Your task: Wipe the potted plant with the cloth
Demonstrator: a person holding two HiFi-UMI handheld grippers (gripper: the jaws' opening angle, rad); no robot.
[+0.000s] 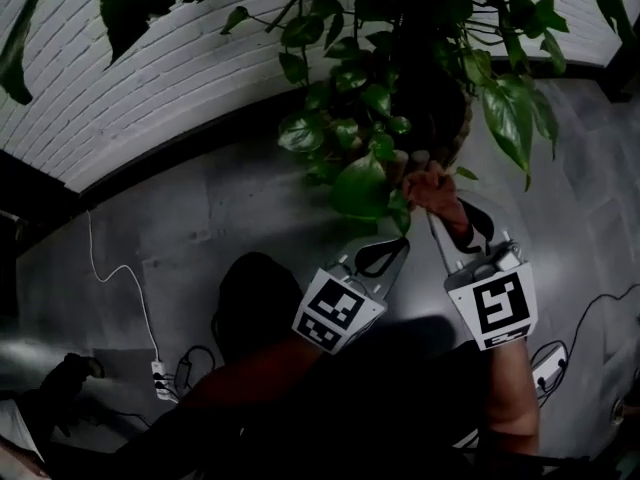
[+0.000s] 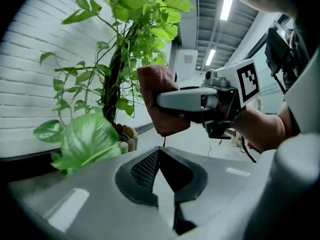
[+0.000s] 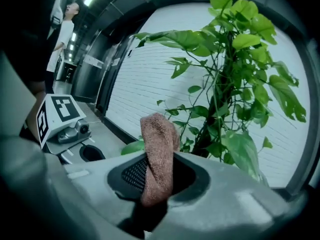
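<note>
The potted plant (image 1: 375,98) (image 2: 125,44) (image 3: 230,84) stands on the floor by the wall, its leafy vines climbing a central pole. A brownish-pink cloth (image 1: 432,186) (image 2: 157,106) (image 3: 157,154) is pinched upright in my right gripper (image 1: 432,213) (image 2: 170,100) (image 3: 156,176), close to the plant's lower leaves. My left gripper (image 1: 400,243) (image 2: 159,156) (image 3: 92,153) sits just left of it, jaws shut with nothing between them. A large low leaf (image 1: 360,186) (image 2: 90,139) hangs right in front of the left gripper. The pot's rim (image 2: 125,134) shows behind that leaf.
A white brick wall (image 1: 150,78) runs behind the plant. On the grey floor lie a power strip with a white cable (image 1: 160,378) at the left and more cables (image 1: 555,358) at the right. A person (image 3: 62,34) stands far off in the corridor.
</note>
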